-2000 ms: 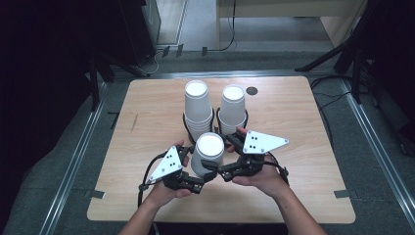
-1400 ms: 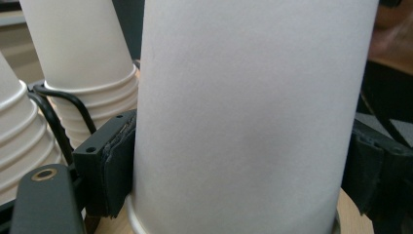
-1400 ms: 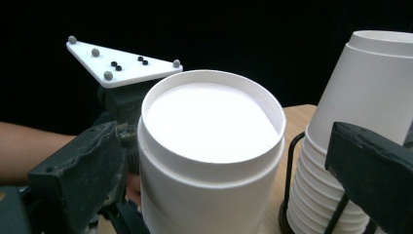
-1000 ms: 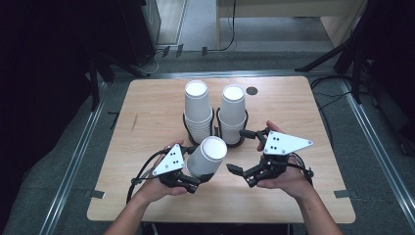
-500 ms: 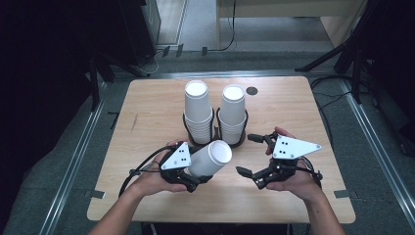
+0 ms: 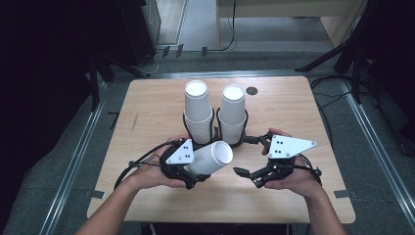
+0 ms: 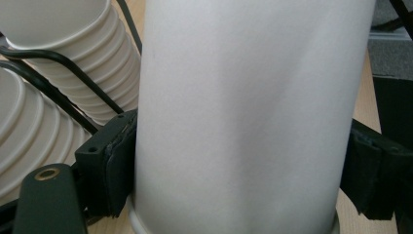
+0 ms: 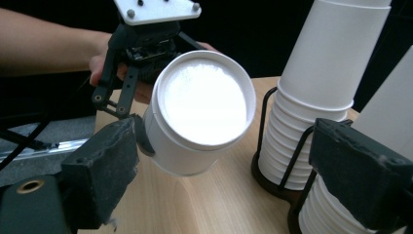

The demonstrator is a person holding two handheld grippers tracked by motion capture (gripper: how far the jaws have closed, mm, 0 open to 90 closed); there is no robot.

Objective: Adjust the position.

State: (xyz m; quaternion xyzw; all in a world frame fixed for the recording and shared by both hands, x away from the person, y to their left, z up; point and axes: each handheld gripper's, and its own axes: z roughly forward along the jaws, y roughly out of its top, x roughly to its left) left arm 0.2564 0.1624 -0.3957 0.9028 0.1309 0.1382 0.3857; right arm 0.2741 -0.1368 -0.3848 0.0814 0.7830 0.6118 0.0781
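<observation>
My left gripper (image 6: 195,170) is shut on a white paper cup (image 6: 214,156), with its pads (image 7: 117,165) pressed on the cup's wall (image 7: 243,107) near the base. The cup is tilted on its side above the table, its open mouth (image 8: 204,100) turned to the right. My right gripper (image 6: 242,155) hangs a short way to the right of that mouth and faces it. Its jaws have just been closing with nothing between them, and they are still apart. In the right gripper view, the cup lies beyond the fingertips of my right gripper (image 8: 231,168).
Two tall stacks of white cups (image 6: 198,110) (image 6: 232,112) stand in a black wire holder (image 6: 215,139) just behind the grippers. A small black disc (image 6: 252,90) lies at the back of the wooden table (image 6: 147,107). Dark floor and stands surround it.
The cup, upright at first, has tipped over with its mouth to the right. My right gripper has drawn back to the right, away from the cup, and its jaws have narrowed.
</observation>
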